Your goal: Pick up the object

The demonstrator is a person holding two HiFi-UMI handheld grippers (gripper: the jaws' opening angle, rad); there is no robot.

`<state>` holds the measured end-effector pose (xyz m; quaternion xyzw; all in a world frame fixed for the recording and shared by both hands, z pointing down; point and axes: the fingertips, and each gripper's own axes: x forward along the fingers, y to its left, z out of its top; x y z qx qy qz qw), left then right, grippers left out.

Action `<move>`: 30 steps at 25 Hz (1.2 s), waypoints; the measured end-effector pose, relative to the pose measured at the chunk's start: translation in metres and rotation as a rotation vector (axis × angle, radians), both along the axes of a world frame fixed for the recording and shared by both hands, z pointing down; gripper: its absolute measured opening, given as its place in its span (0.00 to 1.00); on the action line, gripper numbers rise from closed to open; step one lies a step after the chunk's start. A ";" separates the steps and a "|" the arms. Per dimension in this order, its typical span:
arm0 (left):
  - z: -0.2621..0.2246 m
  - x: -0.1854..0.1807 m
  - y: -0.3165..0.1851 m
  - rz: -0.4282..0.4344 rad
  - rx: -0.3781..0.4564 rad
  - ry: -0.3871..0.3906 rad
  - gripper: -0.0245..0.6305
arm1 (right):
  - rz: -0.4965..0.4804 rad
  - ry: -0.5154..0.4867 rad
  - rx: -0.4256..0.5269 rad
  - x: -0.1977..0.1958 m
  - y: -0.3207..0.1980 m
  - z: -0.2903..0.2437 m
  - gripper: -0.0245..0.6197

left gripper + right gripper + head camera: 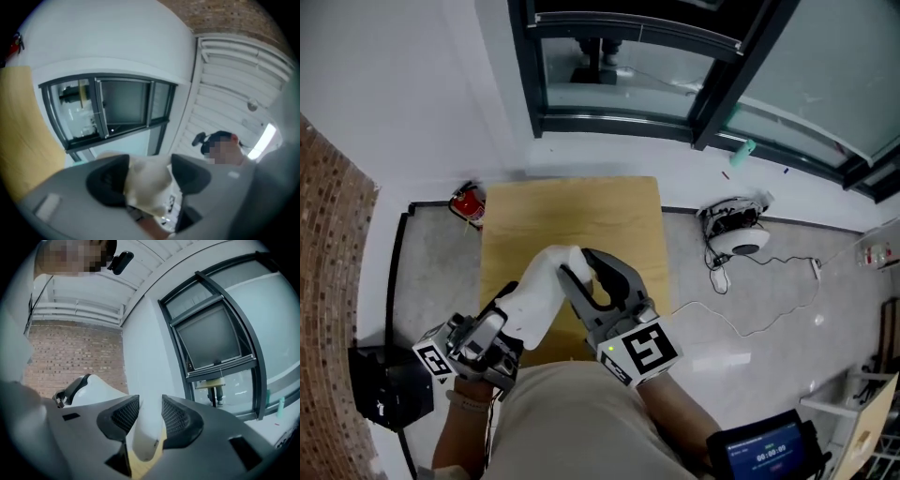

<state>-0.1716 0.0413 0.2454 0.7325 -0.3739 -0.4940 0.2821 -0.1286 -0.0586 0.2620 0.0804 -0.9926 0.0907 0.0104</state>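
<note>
We are holding the white, soft, elongated object (539,292) clear of the pale wooden desk (581,211), slung between both grippers. The left gripper (514,305) is standing wide, with the thick end of the object filling the gap between its pads (110,180). The right gripper (592,281) is pinching narrower on a thin fold.

To do this lift well, we judge that both hands should be rising together and level, without pulling apart. The thin fold in the right gripper looks likelier to slip than the bulky end, so the load should be resting mainly on the left.

The bare desk top is lying ahead of both grippers, and its near edge is just below them, by our body. Left of the left gripper, a black box (389,386) and a brick wall (328,244) are narrowing the room. Right of the right gripper, a round white device with cables (736,232) is sitting on the floor, well apart. Straight up is looking freest.
</note>
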 end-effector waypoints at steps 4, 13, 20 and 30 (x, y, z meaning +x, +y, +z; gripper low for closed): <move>0.011 0.005 0.004 0.009 0.024 0.038 0.45 | -0.012 -0.016 0.004 0.011 0.000 0.003 0.28; 0.015 0.016 -0.001 0.058 0.035 0.032 0.45 | -0.003 -0.025 -0.003 0.022 -0.007 0.006 0.28; 0.013 0.022 -0.008 0.071 0.017 0.037 0.45 | -0.001 -0.021 -0.019 0.024 -0.008 0.012 0.28; 0.017 0.029 -0.008 0.091 0.004 0.032 0.44 | -0.020 -0.020 -0.061 0.025 -0.007 0.020 0.28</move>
